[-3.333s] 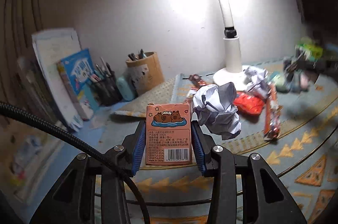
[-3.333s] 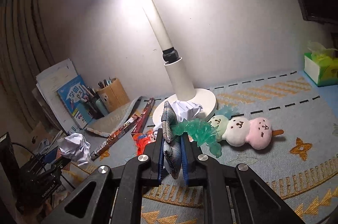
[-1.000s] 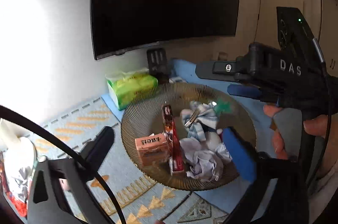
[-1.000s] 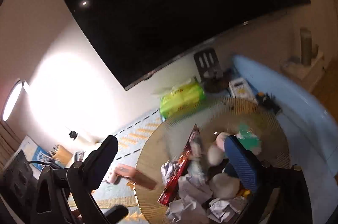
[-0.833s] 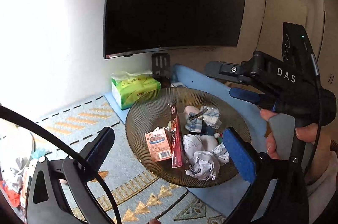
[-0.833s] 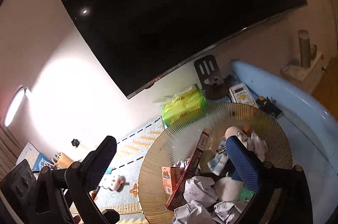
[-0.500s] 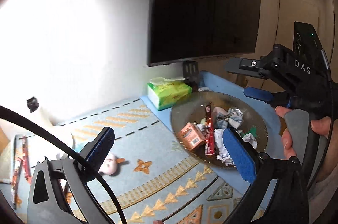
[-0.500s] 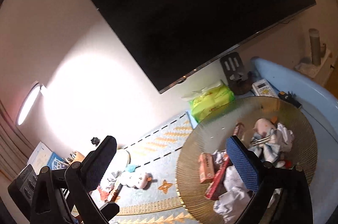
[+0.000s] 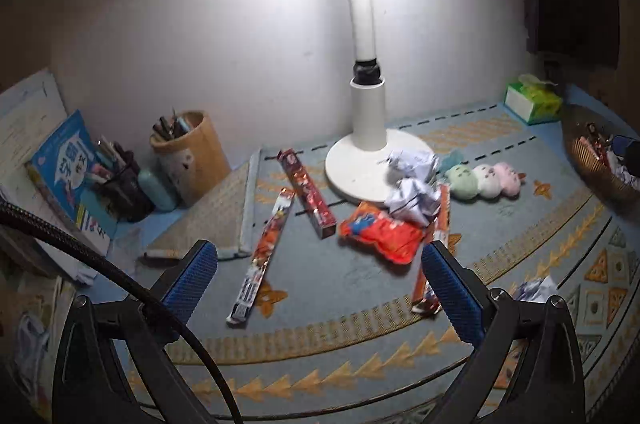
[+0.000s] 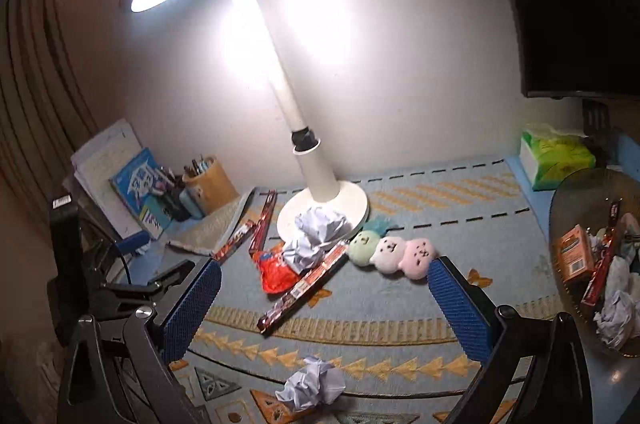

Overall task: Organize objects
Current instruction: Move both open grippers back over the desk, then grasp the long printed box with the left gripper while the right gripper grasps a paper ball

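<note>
White lamp (image 9: 370, 152) stands amid crumpled paper (image 9: 412, 184).

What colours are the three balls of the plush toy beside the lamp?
Green, white and pink, left to right; the plush toy shows best in the right wrist view.

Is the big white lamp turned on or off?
On. The desk lamp has its round head glowing bright white, with a strong bright patch on the wall behind its pole.
</note>
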A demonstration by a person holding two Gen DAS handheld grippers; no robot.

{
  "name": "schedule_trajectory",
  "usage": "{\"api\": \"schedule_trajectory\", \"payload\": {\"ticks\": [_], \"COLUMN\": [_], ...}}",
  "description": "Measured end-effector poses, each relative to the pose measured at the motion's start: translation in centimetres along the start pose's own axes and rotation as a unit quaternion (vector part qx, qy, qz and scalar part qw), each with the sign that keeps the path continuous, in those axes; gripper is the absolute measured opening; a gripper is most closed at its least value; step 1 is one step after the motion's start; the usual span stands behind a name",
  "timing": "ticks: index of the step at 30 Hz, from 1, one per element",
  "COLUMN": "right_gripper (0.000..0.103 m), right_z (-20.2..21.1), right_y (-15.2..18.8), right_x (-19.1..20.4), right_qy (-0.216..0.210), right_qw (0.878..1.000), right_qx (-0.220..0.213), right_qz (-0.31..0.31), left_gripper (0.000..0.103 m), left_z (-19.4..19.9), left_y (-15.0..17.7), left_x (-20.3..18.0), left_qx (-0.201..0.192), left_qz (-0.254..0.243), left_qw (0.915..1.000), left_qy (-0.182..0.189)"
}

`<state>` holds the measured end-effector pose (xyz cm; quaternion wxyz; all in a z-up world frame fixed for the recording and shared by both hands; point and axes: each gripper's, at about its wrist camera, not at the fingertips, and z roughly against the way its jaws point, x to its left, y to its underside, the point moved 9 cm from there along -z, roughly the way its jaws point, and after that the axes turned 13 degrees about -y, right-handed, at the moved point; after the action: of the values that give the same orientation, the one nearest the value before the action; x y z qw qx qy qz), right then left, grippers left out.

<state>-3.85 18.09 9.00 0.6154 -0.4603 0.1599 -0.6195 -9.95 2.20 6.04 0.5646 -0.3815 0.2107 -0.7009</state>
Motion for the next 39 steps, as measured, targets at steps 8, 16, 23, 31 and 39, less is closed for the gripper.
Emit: {"api": "schedule_trajectory", "payload": {"ticks": [8, 16, 23, 31, 39], "right_gripper": [0.103, 0.103, 0.103, 0.102, 0.038], "right_z": [-7.6, -10.4, -9.8, -9.8, -8.9], "right_y": [8.8, 12.1, 12.0, 11.9, 10.9], "right_x": [0.3, -2.7, -3.0, -2.8, -2.6], "right_qy": [0.060, 0.112, 0.120, 0.115, 0.076], "right_qw": [0.992, 0.980, 0.982, 0.983, 0.993], "right_qx": [0.113, 0.162, 0.143, 0.139, 0.092], "right_qz": [0.026, 0.026, 0.028, 0.027, -0.005], "left_gripper": [0.103, 0.103, 0.103, 0.098, 0.013], "left_z": [-7.3, -11.9, -12.1, -12.1, -9.7], "left_y": [7.3, 7.1, 6.8, 6.8, 6.5], "left_x": [4.1, 4.3, 4.1, 4.0, 2.9], "left_qx": [0.088, 0.117, 0.116, 0.115, 0.073], "left_qz": [0.033, 0.062, 0.061, 0.062, 0.038], "left_qw": [0.9956, 0.9909, 0.9910, 0.9910, 0.9960], "left_qy": [0.003, 0.025, 0.026, 0.030, 0.035]}}
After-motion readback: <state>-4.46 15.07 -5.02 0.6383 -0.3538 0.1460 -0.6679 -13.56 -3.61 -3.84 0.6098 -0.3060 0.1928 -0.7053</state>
